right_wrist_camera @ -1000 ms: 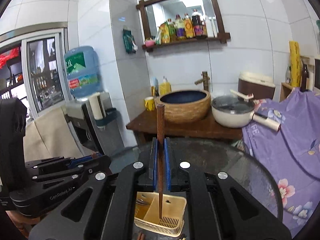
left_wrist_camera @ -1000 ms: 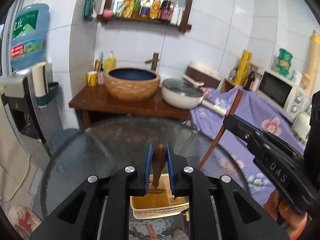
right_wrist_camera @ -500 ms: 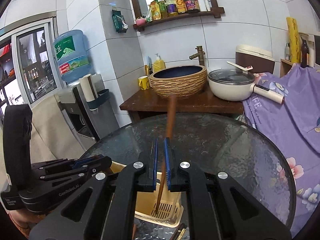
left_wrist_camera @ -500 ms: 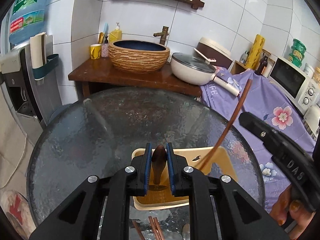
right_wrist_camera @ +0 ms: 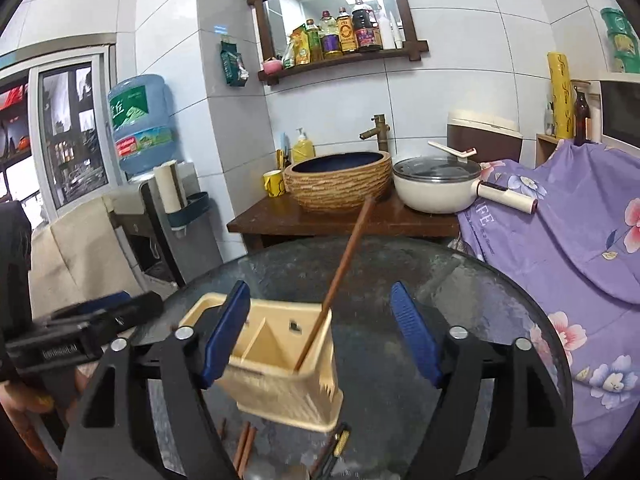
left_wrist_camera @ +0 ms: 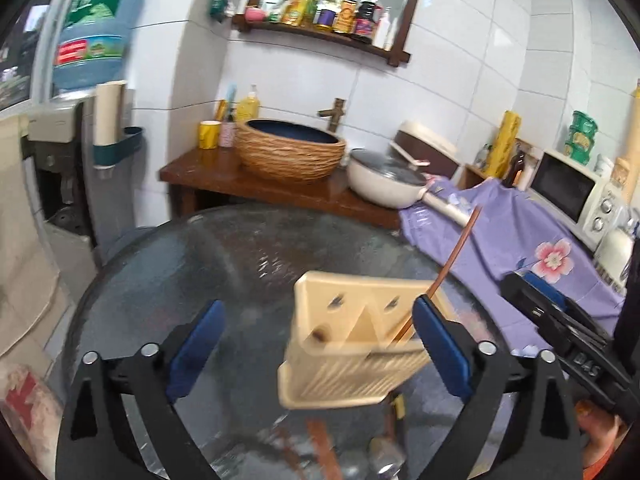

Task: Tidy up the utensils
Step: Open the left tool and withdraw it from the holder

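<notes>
Your right gripper [right_wrist_camera: 320, 340] is opening, nothing between the pads; left gripper [left_wrist_camera: 316, 348] likewise opening and empty. The chopstick [right_wrist_camera: 340, 276] stands in the caddy [right_wrist_camera: 280, 384], centre frame, leaning toward upper right. More loose chopsticks [right_wrist_camera: 245, 446] lie flat on the glass table [right_wrist_camera: 400, 272] at bottom centre, just in front of the caddy, long axis running toward you. Your right looks nearer them.
</notes>
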